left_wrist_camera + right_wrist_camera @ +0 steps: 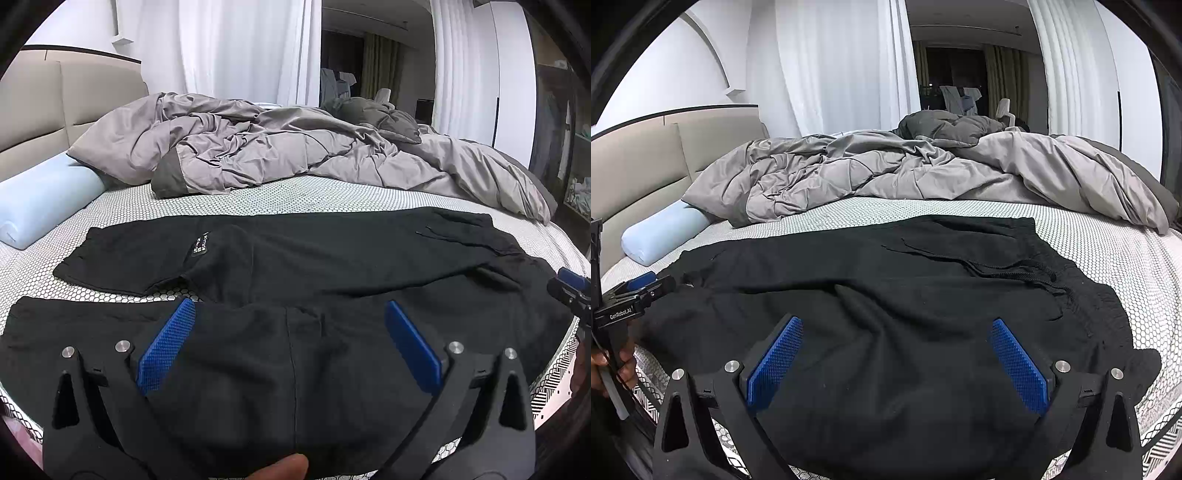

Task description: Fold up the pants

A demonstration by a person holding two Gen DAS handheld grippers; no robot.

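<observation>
Left wrist view: black pants [314, 266] lie flat on the bed [295, 195], long axis nine to three; left gripper [290, 314] spread wide above the near leg; right gripper [897, 332] likewise spread, nearer the waistband at three o'clock.

Left gripper [290, 308]: black angular frame, silver round screws, blue ribbed pads [166, 347]; bare thumb tip [282, 469] below. Right gripper [895, 326]: same black frame, silver screws, blue pads [1019, 365]. White "GenRobot.AI" lettering on the side.
</observation>
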